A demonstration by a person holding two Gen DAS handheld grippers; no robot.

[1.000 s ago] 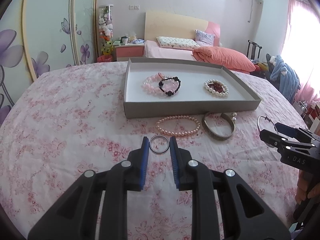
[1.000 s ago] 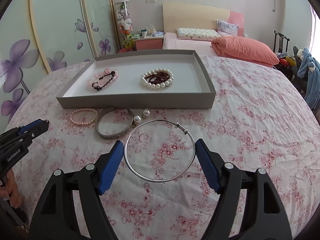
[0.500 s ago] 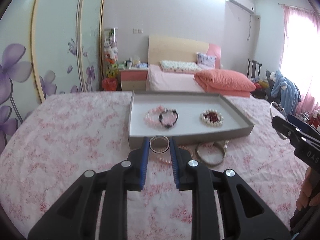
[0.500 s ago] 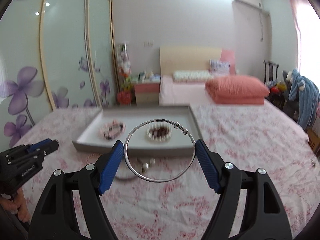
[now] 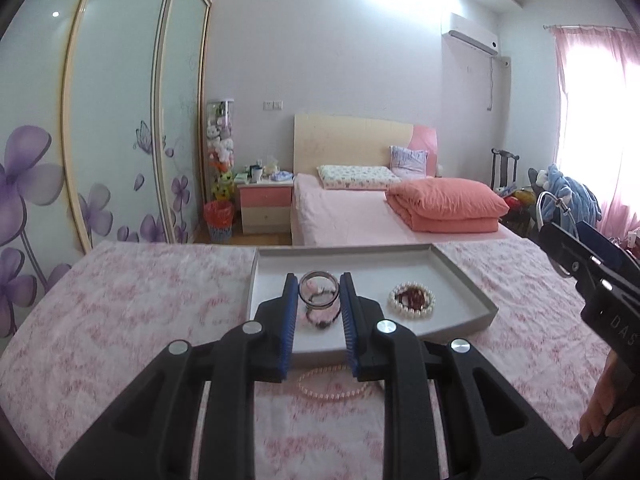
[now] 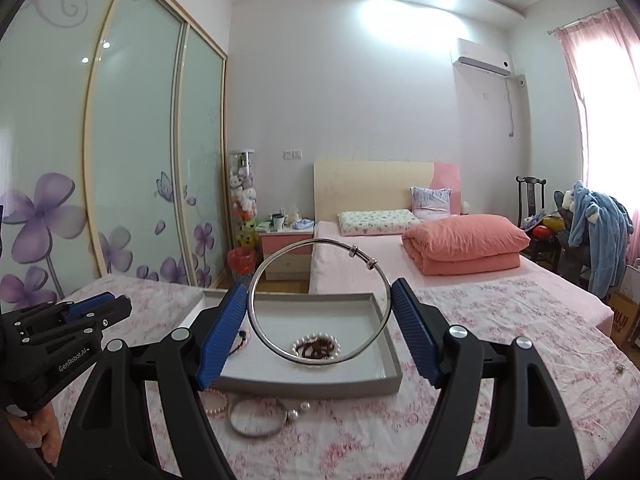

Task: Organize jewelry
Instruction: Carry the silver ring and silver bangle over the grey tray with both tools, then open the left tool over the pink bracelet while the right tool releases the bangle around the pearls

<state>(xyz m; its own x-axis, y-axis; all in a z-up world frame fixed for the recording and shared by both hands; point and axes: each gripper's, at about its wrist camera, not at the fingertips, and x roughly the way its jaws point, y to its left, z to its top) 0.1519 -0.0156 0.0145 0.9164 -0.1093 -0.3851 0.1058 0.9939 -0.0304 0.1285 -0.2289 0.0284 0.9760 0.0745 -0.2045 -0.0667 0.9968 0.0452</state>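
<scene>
A person stands at a table covered in a pink floral cloth point(image 5: 120, 320), a handheld gripper in each hand, sorting jewelry into a shallow grey tray point(image 6: 304, 385). The left gripper point(image 5: 319, 300) has its blue jaws drawn in narrow, pinching a small glassy ring point(image 5: 318, 289) by its sides and holding it in the air over the near part of the tray. The right gripper point(image 6: 320, 322) has its jaws set wide, pressing on both sides of a thin silver bangle point(image 6: 320, 300) that stands nearly upright between them; gripped across its width like this, the hoop probably cannot swing or slip. Both pieces are raised above the tray wall, likely so they can be set down inside.

In the tray lie a white pearl bracelet point(image 5: 412, 299) ringed around a dark red one, and pink and dark beaded bracelets partly hidden behind the left jaws. Still on the cloth in front of the tray are a pink pearl bracelet point(image 5: 332, 388) and a dull metal bangle point(image 6: 256, 416) with pearl ends.

Writing: "GenRobot.AI" on the left gripper's body; "DAS" on the right gripper's side, cut off at the edge; part of a word on a cardboard box by the window, too cut off to read
</scene>
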